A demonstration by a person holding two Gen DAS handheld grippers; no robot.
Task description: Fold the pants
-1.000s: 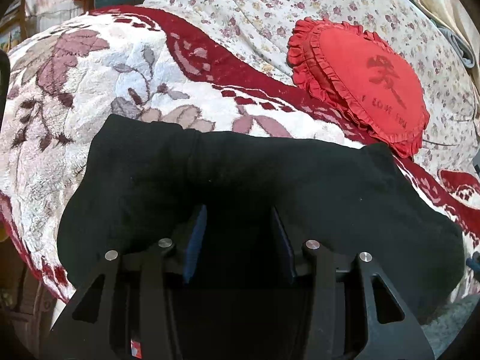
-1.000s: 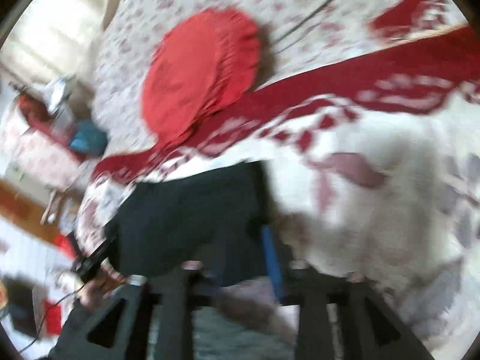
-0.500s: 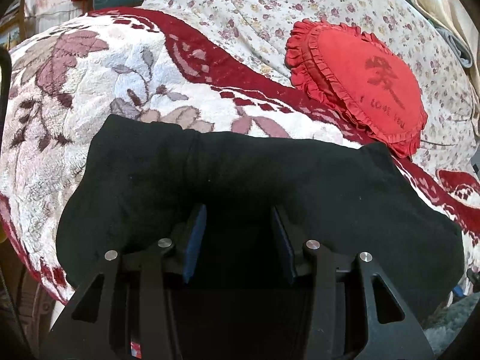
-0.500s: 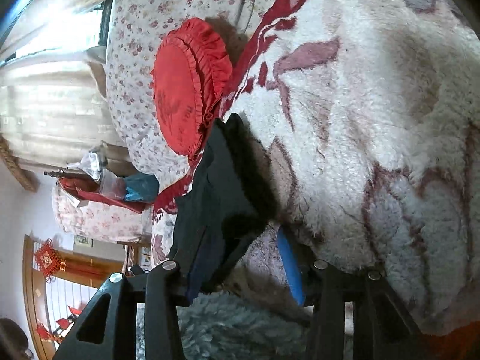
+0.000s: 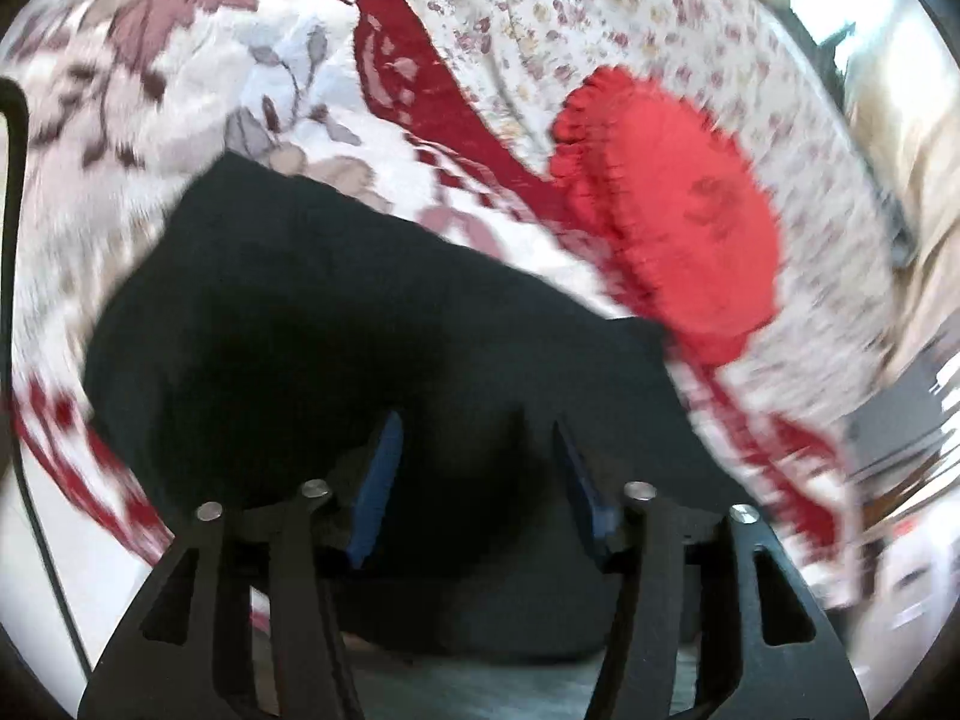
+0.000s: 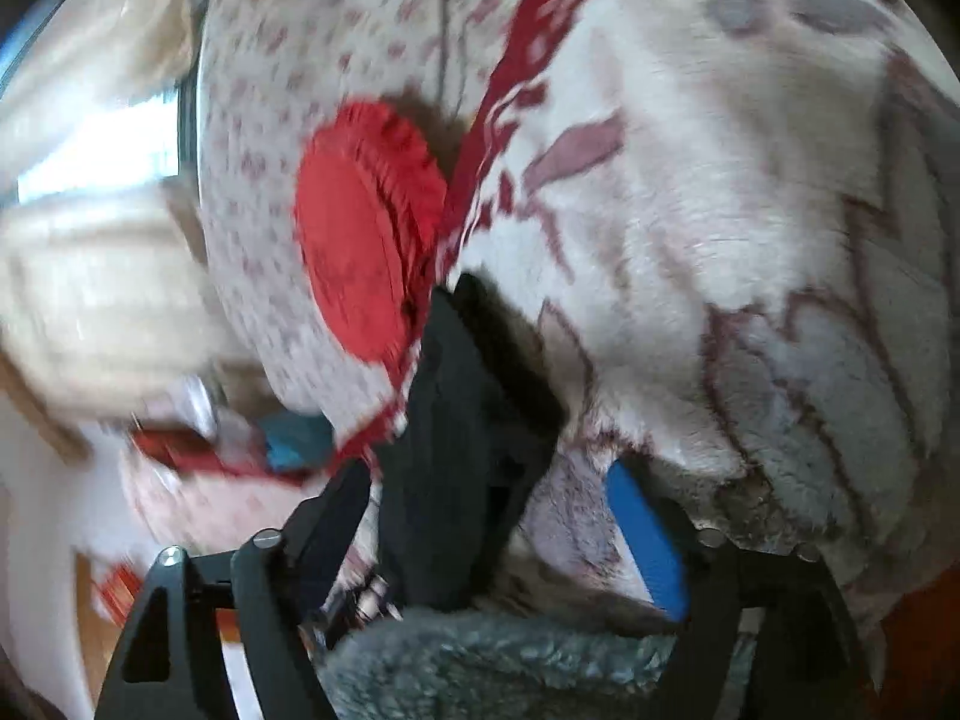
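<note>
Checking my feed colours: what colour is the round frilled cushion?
Red; the cushion shows best in the left wrist view.

Ahead-right of the left hand-held gripper (image 5: 474, 450), a frilly red round cushion (image 5: 672, 204) blocks; ahead-left, fleecy floral blanket (image 5: 180, 60) lies open.

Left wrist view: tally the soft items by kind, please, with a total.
Black pants: 1
Red frilled cushion: 1
Fleece blanket with leaf pattern and red border: 1
Small-flower bedspread: 1
Total: 4
</note>
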